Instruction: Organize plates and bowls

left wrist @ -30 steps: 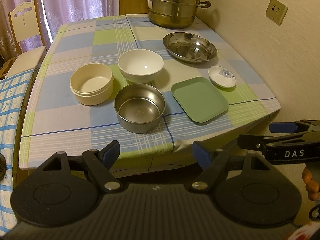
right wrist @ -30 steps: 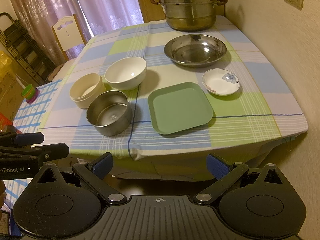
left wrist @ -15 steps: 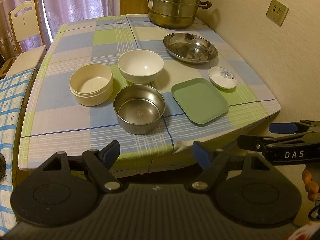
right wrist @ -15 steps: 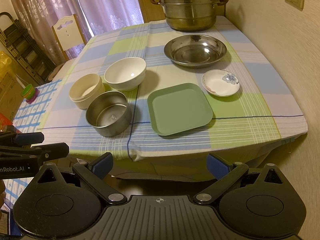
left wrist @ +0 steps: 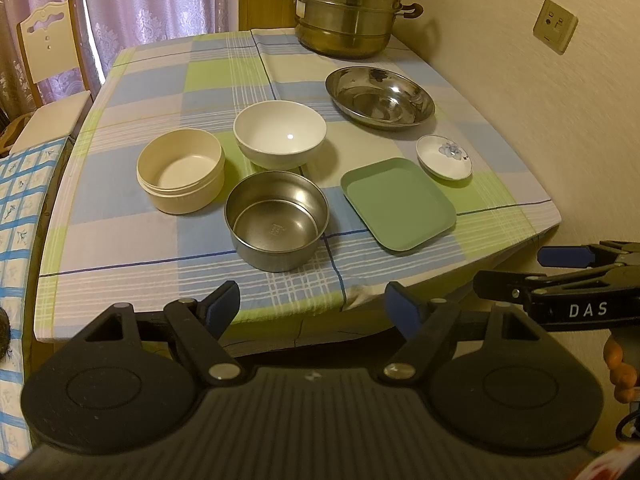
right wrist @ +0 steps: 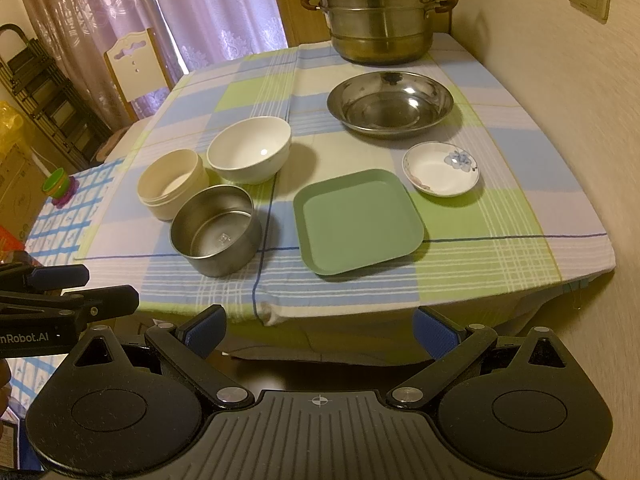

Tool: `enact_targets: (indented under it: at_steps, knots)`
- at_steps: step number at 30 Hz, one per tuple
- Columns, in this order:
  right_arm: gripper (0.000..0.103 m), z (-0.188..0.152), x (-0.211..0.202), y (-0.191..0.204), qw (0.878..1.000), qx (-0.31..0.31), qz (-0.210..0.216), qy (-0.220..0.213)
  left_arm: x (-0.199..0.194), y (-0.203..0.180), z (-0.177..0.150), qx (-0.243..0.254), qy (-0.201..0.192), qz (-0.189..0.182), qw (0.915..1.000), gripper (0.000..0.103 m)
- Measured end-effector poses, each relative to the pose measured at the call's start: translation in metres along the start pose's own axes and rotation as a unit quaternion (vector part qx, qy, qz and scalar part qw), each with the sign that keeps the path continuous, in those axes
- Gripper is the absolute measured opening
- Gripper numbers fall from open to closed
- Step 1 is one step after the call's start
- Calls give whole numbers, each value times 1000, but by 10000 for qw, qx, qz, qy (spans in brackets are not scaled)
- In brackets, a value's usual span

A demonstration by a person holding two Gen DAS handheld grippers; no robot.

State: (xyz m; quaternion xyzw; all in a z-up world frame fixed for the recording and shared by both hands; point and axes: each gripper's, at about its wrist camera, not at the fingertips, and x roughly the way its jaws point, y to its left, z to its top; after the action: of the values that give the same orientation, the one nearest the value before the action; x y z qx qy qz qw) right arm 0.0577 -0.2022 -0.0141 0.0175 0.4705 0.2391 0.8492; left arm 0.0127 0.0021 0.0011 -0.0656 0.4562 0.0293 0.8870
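task at opening step, nothing gripped. left gripper (left wrist: 312,306) and right gripper (right wrist: 320,326) both spread wide, hanging short of table edge. steel bowl (left wrist: 277,226) nearest, white bowl (left wrist: 280,135) at its 12 o'clock, cream bowl (left wrist: 181,175) at 10 — green plate (left wrist: 398,204) at 3, floral saucer (left wrist: 444,157) beyond. likely next: reach in, pinch one rim squarely, nest bowls.

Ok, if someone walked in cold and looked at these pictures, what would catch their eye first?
Probably the steamer pot at the table's far end by the wall, and the cluster of dishes on the checked cloth. Three bowls sit together on the left: cream tub, white bowl, steel bowl. To the right lie the green plate, a floral saucer and a wide steel dish.
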Motion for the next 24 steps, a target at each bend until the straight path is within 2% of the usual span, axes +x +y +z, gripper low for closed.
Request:
enact_targets:
  at_steps: [24]
  knots:
    - [99,4,0,-2,10000,0,7,11,4,-2,3,-14,18,0,10000,78]
